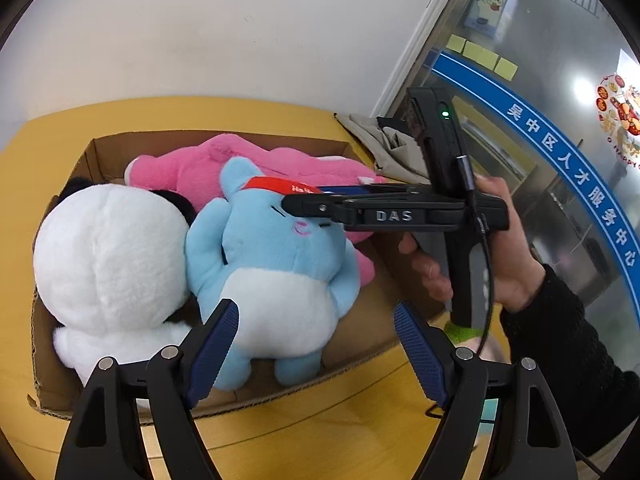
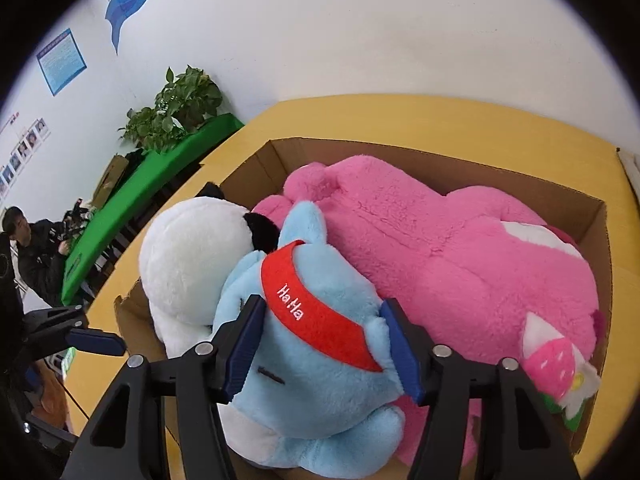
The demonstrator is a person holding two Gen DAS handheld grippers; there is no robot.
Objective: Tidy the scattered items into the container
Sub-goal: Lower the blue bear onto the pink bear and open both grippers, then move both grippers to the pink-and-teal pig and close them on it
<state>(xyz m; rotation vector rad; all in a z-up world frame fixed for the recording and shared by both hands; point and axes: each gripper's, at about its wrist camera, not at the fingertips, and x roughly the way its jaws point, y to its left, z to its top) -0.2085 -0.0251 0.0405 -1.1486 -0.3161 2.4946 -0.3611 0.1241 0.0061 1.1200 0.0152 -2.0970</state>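
While L view shows both fingers (image 1: 316, 354) spread, R cam adds strawberry (image 2: 554, 364).

Three plush toys: one white (image 1: 108, 256), one blue (image 1: 276, 272), one pink (image 2: 460, 248). One cardboard box (image 1: 100, 152). Four yellow sticky notes (image 1: 482, 56), upper right.

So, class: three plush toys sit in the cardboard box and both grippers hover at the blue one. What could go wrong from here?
1. The blue plush lies between the right gripper fingers, so lifting away may snag its red headband.
2. Its feet overhang the cardboard box near edge, so it could tip out.
3. The left gripper is close to the right one and they may collide.
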